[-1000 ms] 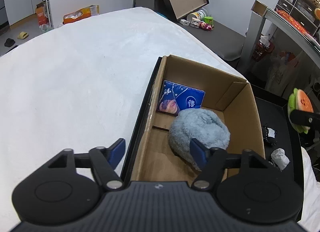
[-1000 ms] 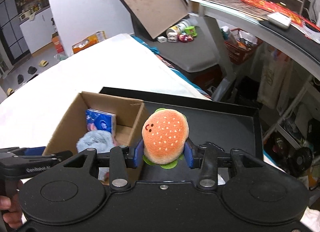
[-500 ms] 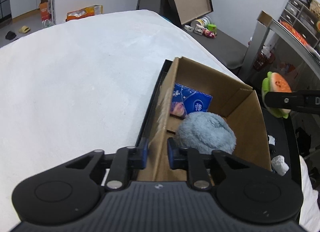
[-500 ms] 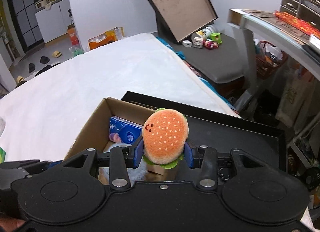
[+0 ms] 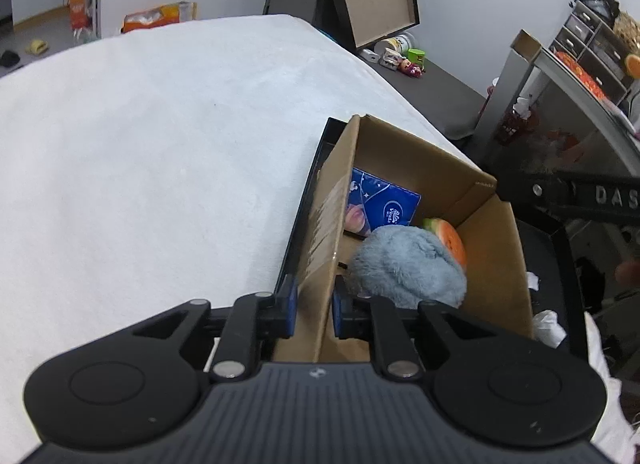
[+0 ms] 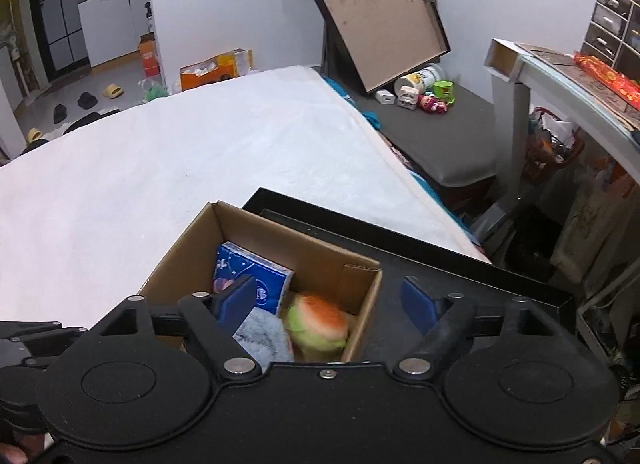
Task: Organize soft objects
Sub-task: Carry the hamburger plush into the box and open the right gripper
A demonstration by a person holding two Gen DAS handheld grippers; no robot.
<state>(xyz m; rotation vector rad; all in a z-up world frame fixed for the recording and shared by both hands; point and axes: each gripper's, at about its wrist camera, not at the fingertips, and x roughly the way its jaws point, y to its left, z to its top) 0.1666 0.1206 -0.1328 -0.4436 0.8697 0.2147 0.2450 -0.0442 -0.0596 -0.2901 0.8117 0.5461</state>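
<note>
On the white bed (image 5: 160, 168), the cardboard box (image 5: 492, 264) is held by its near left wall in the nearly closed jaws of the left gripper (image 5: 313, 306). The burger plush (image 6: 318, 322) lies inside, beside the grey plush (image 5: 404, 264). The jaws of the right gripper (image 6: 330, 304) are wide open and empty; another soft object should probably be fetched next.

We see even, soft indoor light with only faint shadows inside the cardboard box (image 5: 492, 264). The plush burger (image 6: 318, 324) in it is smeared by motion blur (the box edges stay sharp), and fisheye distortion bends the room around the box.
</note>
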